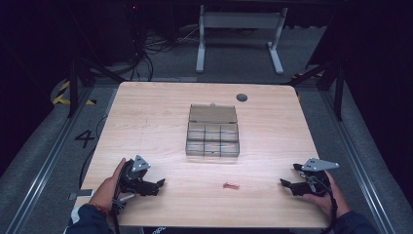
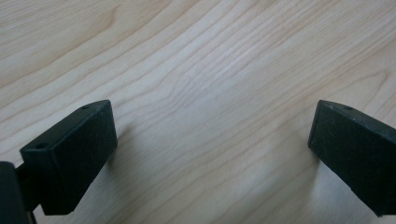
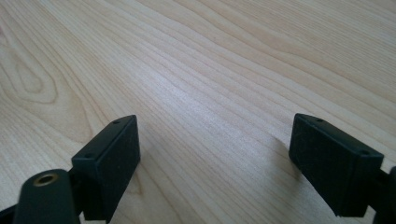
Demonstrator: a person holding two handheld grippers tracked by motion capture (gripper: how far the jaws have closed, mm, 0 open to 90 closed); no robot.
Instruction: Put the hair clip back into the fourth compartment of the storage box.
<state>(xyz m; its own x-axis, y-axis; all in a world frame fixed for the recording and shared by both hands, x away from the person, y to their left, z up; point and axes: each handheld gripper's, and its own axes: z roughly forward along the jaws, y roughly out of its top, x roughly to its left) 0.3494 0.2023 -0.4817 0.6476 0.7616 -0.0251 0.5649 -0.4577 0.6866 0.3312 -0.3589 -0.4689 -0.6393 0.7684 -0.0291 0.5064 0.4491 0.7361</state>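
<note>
Resting apart, hand-held grippers [image 1: 158,184] [image 1: 287,185], jaws wide

You see the wooden table [image 1: 146,126] brightly lit from above while the floor [image 1: 44,146] around it sinks into darkness. Up close, the black pads [image 2: 74,149] cast soft shadows, and the woodgrain stays sharp.

From where I stand, the one thing I can read is a black painted numeral "4" [image 1: 84,138] on the grey floor, at about nine o'clock from the light wooden table [image 1: 146,126].
</note>
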